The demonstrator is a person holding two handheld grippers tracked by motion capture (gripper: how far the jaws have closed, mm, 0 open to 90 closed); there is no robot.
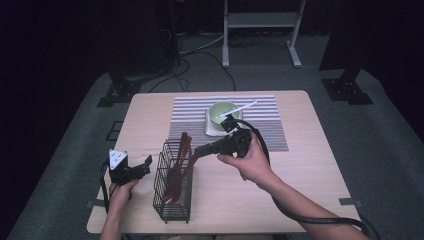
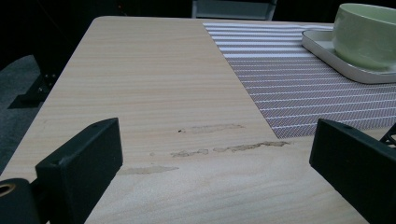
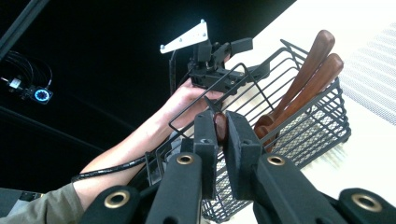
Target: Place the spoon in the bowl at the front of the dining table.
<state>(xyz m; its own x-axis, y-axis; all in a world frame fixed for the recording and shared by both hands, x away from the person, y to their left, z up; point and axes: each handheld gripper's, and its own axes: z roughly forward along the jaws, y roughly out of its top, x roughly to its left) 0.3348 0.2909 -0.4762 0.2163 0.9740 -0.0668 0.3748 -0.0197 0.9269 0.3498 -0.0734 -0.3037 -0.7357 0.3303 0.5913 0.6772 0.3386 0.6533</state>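
A black wire basket (image 1: 172, 202) stands near the table's front left and holds several brown wooden utensils (image 1: 183, 146). My right gripper (image 1: 196, 151) reaches over the basket's right rim from the right. It is shut on the brown handle of one wooden utensil (image 3: 220, 129), which shows between its pads. In the right gripper view two more wooden handles (image 3: 320, 58) lean in the basket (image 3: 303, 135). My left gripper (image 1: 146, 162) rests low on the table just left of the basket, jaws open with bare tabletop between them (image 2: 215, 158).
A striped placemat (image 1: 265, 127) lies at the table's far middle. On it a white square tray (image 1: 212, 131) carries a pale green bowl (image 1: 223, 111) with a white utensil (image 1: 242, 106) across it. A cable trails from my right gripper down the forearm.
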